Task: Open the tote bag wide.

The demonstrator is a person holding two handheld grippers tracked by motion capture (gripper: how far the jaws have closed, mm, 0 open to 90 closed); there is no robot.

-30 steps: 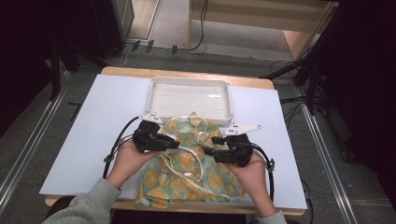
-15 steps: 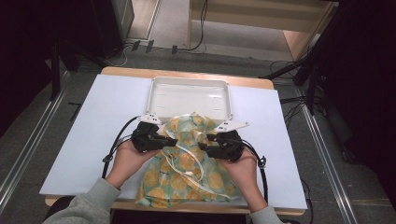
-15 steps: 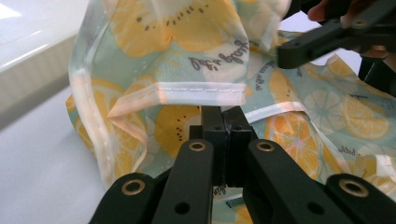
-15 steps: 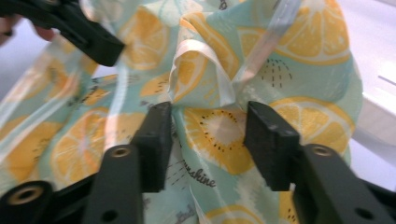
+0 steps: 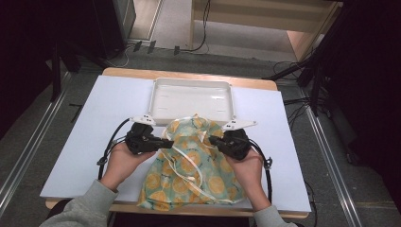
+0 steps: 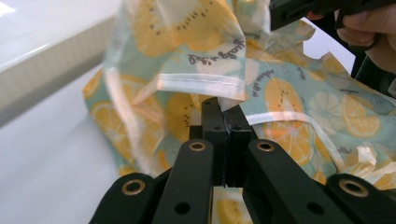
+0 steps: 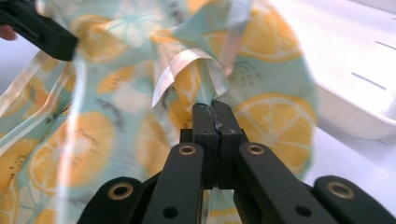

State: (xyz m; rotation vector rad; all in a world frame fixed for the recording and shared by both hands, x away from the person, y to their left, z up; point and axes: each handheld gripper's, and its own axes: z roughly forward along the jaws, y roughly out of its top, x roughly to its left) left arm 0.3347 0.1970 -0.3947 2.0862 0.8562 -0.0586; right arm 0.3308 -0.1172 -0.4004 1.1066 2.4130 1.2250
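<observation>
**Drawstring bag pinched at both sides of its mouth, just short of the tray**

Nearest the person, one drawstring bag (image 5: 191, 168) with an orange-slice print lies on the table (image 5: 85, 156), its long axis running from the near edge toward the white tray (image 5: 191, 97); the mouth end is the far end, just beside the tray's near wall. One left gripper (image 5: 163, 143) has its jaws closed on the bag's hem at the mouth's left side; one right gripper (image 5: 213, 140) is clamped likewise on fabric at the right side. Both stand equally close to the tray, with the mouth between them. Beyond the bag: one tray, holding nothing. Judgement: the next move carries the mouth forward over that wall.
</observation>
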